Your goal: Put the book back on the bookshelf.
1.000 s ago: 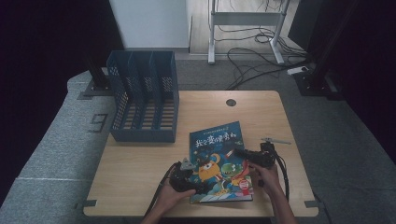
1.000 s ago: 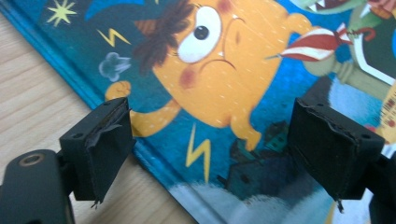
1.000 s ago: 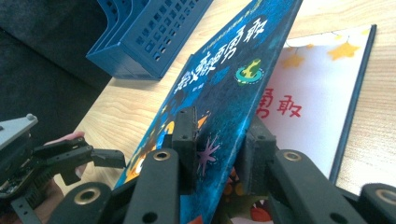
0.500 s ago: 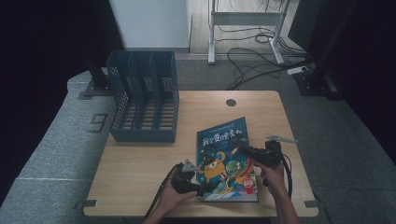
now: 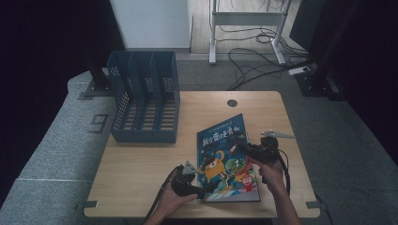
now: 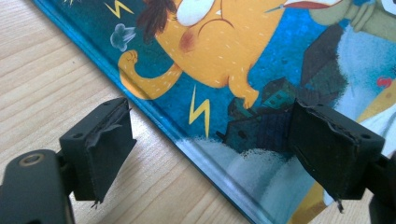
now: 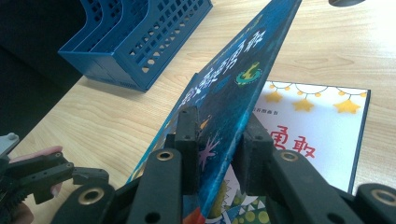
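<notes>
A blue picture book [image 5: 223,157] with cartoon monsters lies at the front right of the wooden table [image 5: 141,168]. My right gripper [image 5: 244,147] is shut on its right edge and holds that side tilted up off the table. In the right gripper view the jaws pinch the raised book [image 7: 243,60], and under it lies a second book [image 7: 317,135] with a white cover and yellow stars. My left gripper [image 5: 199,190] stands open at the blue book's front left corner. In the left gripper view it [image 6: 210,140] straddles the edge of the book [image 6: 243,56], one jaw over wood, one over the cover.
A blue slotted file rack [image 5: 143,101] stands at the table's back left, seen also in the right gripper view [image 7: 140,42]. A round cable hole [image 5: 232,102] sits in the table behind the book. Cables and a desk frame lie on the floor beyond.
My right gripper has risen with the book's right edge, so the book tilts up more steeply and has shifted slightly right. The left gripper has stayed put.
</notes>
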The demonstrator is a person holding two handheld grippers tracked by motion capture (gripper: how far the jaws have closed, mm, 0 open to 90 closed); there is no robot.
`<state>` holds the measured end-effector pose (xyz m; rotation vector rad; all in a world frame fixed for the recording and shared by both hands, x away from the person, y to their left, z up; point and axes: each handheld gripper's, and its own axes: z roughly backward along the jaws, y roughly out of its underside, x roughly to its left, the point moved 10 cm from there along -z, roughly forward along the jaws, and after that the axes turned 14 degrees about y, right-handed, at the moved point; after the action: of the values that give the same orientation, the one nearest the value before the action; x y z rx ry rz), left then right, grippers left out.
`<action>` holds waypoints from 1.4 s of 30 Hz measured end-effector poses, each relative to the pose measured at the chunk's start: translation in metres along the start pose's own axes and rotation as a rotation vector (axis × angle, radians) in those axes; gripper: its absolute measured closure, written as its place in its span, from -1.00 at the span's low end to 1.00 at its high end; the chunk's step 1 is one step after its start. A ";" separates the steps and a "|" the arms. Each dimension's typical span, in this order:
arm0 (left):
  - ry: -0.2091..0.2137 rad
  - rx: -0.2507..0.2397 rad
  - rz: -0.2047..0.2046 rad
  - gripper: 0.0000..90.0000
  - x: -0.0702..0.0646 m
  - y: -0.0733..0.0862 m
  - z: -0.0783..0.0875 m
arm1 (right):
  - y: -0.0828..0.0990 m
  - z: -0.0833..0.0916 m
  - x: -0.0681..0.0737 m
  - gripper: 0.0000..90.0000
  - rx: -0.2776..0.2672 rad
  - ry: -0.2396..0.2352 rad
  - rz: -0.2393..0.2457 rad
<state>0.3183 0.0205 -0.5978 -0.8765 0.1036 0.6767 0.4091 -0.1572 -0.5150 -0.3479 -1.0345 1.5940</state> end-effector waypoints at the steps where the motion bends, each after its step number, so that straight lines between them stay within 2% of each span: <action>1: 0.002 0.001 -0.004 -0.69 -0.002 0.000 0.000 | -0.001 0.000 0.001 0.61 0.002 0.003 0.003; 12: 0.005 0.009 -0.021 -0.76 -0.012 0.009 0.003 | -0.006 0.001 0.008 0.61 0.011 0.024 0.027; 15: 0.006 0.025 -0.027 -0.80 -0.014 0.014 0.004 | -0.006 0.001 0.008 0.61 0.014 0.025 0.027; 22: -0.008 0.057 -0.048 -0.90 -0.017 0.017 0.003 | -0.007 0.000 0.007 0.62 0.012 0.017 0.014; 26: -0.026 0.061 -0.046 -1.00 -0.016 0.017 0.002 | -0.007 -0.001 0.006 0.62 0.013 0.013 0.005; 31: -0.028 0.090 -0.056 -1.00 -0.018 0.021 0.000 | -0.009 -0.003 0.004 0.63 0.005 0.012 -0.008; 36: -0.026 0.090 -0.049 -1.00 -0.018 0.022 0.000 | -0.010 -0.003 0.004 0.63 0.005 0.011 -0.011; 40: -0.027 0.106 -0.068 -1.00 -0.023 0.023 -0.003 | -0.011 -0.005 0.002 0.63 0.007 0.007 -0.016; 42: -0.048 0.134 -0.076 -1.00 -0.023 0.027 -0.006 | -0.011 -0.006 0.000 0.63 0.006 0.006 -0.024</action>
<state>0.2860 0.0163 -0.6120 -0.7314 0.0718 0.6118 0.4203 -0.1547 -0.5095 -0.3352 -1.0259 1.5736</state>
